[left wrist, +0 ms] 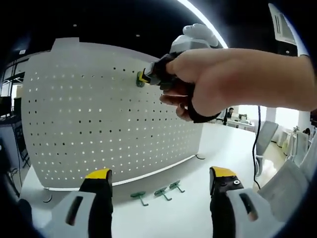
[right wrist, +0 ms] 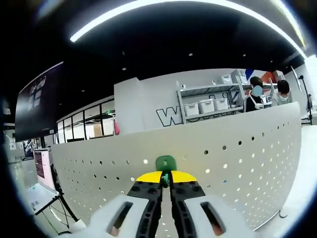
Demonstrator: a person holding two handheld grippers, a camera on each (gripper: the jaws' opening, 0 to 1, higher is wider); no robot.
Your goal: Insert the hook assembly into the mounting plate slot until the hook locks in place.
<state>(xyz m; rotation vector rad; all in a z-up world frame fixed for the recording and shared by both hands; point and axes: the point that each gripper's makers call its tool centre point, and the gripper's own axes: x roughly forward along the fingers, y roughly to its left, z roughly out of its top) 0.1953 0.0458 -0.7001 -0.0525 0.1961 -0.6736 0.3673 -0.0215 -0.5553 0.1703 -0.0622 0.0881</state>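
Right gripper view: right gripper jaws clamp green hook against pegboard; left gripper jaws wide open, empty.

A perforated mounting plate is set upright on a table. Three hooks are laid in a row on the table just before its foot. In the left gripper view, the right gripper is held by a hand against the plate's upper part. In the right gripper view, a hook is pressed against the plate near its top edge, between the jaws. Shelves and two people are seen behind the plate.
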